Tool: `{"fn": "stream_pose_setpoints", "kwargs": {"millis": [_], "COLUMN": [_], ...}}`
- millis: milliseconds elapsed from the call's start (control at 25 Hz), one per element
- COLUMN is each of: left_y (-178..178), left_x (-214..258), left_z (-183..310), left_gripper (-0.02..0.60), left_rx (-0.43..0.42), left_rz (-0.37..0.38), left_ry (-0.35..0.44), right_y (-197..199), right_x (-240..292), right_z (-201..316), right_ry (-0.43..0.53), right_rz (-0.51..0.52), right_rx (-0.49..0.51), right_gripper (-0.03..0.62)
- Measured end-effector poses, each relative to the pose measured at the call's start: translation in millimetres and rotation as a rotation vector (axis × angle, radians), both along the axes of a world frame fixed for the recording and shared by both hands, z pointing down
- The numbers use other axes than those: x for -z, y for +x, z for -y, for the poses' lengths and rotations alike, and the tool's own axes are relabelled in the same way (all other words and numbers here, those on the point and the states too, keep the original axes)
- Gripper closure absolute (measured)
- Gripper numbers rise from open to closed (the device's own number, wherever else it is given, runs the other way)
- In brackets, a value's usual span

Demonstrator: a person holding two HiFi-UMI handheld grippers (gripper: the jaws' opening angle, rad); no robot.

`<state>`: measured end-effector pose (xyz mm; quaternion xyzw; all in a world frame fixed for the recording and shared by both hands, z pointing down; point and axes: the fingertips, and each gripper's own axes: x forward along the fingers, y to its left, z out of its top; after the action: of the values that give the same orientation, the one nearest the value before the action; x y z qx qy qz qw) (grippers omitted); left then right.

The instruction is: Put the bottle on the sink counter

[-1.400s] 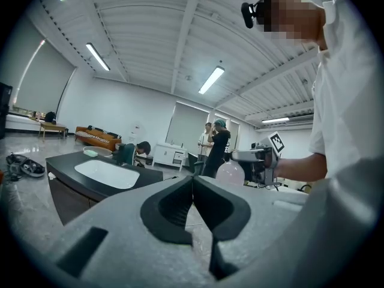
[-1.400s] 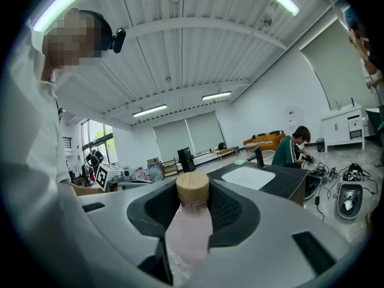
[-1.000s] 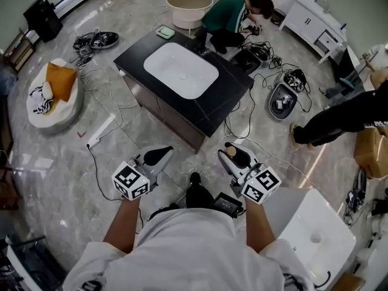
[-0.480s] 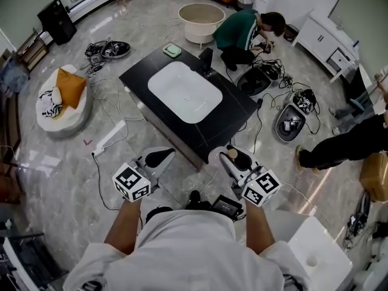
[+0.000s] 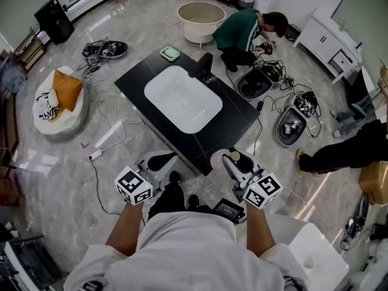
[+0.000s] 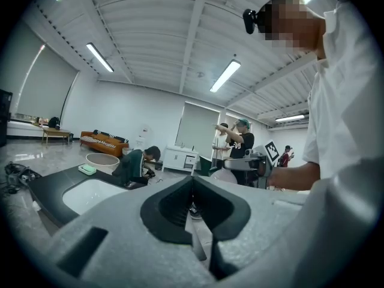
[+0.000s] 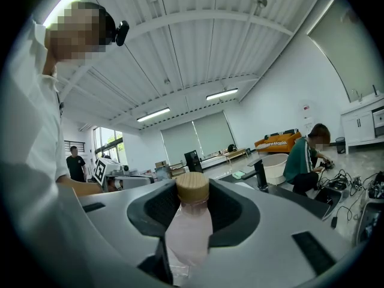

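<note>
Bottle [image 7: 191, 230] clamped in right claw [image 5: 238, 163], left claw [image 6: 193, 204] closed, black sink counter [image 5: 237, 111] ahead on marble floor [image 5: 70, 159]

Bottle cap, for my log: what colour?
Tan; the bottle cap shows best in right gripper view.

black sink counter [image 5: 237, 111] — white basin [image 5: 183, 99] inset, dark faucet [image 5: 205, 67], green item [image 5: 170, 54] at corner

bottle [image 7: 188, 233] between right gripper [image 5: 238, 163] jaws, sink counter [image 5: 233, 117] ahead.
</note>
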<state>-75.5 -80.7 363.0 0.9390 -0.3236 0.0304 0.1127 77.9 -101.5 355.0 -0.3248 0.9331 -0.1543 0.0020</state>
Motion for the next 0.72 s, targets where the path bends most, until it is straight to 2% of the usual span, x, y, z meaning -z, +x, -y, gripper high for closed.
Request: {"fn": "stream_pose_setpoints", "kwargs": {"millis": [200, 480, 720], "left_y": [5, 5, 9], "left_x": [-9, 1, -13], "left_z": [58, 139, 185], "left_gripper": [0.566, 0.566, 0.566], "left_rx": [-0.066, -0.158, -0.234], "left_rz": [-0.031, -0.057, -0.082], "left_ry": [-0.007, -0.006, -0.047], "right_y": [0, 2, 12], "right_x": [-3, 2, -3], "right_z": [43, 115, 164], "right_ry": [-0.01, -0.001, 0.006], "right_rz": [0.001, -0.03, -0.062], "right_rx": [-0.053, -0.162, -0.28], "right_gripper": [0.461, 0.461, 0.461]}}
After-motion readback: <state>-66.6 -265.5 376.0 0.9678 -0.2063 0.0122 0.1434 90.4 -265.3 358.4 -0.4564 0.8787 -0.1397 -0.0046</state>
